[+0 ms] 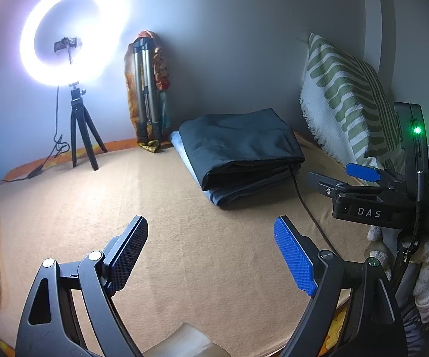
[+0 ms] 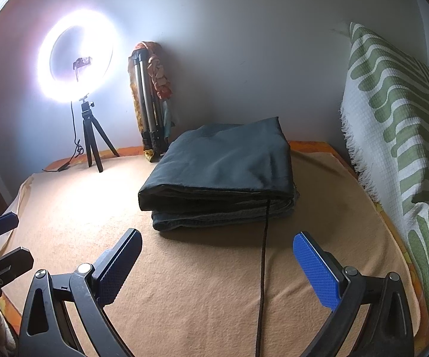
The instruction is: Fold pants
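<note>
— Centre frame, what lies on the tan blanket-covered bed (image 2: 184, 282)?
— Folded dark fabric pants (image 2: 223, 175), stacked, untouched.
— And each tool?
— Left tool (image 1: 211, 255) and right tool (image 2: 217, 267) both spread, empty, lower frame.

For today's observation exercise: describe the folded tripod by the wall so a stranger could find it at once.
Start at the glowing ring light on its small black stand, at the back of the tan blanket. Just to its right, leaning upright against the grey wall, is the folded tripod. Unlike the stand, its silver legs are closed together and patterned orange cloth drapes over it.
</note>
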Motion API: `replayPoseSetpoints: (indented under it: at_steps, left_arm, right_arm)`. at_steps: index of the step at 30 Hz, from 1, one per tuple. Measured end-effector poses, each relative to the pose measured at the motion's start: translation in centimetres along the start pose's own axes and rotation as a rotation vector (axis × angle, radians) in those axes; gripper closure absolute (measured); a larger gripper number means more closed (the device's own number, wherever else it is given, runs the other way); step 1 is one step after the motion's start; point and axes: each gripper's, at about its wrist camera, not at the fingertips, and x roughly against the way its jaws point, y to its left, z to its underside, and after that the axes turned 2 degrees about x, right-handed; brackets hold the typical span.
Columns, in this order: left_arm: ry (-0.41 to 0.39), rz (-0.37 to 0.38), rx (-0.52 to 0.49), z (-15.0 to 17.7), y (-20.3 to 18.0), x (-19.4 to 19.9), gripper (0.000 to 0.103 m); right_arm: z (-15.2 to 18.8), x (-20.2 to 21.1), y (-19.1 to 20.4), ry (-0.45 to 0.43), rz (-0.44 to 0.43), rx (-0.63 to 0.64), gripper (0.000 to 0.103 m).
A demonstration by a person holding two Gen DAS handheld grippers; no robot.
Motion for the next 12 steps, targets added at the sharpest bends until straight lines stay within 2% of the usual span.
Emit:
replayPoseSetpoints:
  at_steps: [12]
  left_arm:
    - [-0.009,-0.013,-0.008,0.18,-0.07,0.04,0.016]
  right_arm:
    - [-0.01,-0.3,0.03,0.011,-0.009,-0.005,0.0]
